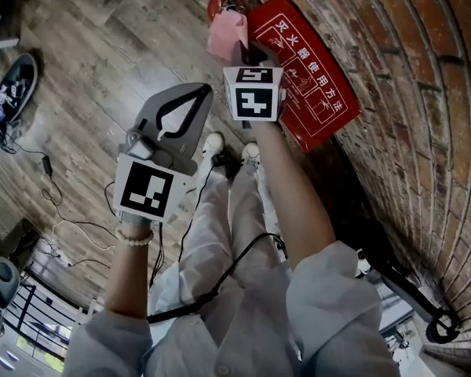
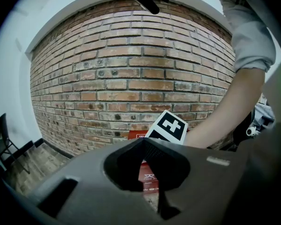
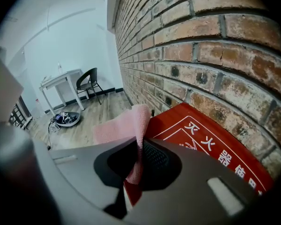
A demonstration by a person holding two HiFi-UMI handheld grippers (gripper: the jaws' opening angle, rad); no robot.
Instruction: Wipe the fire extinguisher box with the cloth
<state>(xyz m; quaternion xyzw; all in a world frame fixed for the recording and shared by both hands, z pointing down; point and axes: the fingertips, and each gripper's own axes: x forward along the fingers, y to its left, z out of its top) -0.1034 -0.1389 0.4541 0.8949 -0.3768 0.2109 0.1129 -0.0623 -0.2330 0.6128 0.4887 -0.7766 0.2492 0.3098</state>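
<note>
Fire extinguisher box (image 1: 314, 85) sits at my one o'clock. My right tongs (image 3: 140, 142) pinch the pink cloth (image 1: 228, 34) at its edge. My left tongs (image 2: 144, 142) are pressed together, empty.

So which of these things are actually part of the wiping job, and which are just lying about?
In the job: pink cloth, clamped in the right gripper; red fire extinguisher box against the brick wall.
Lying about: round tray of cables; loose floor cables; black chair; white table; left gripper, shut and empty.
</note>
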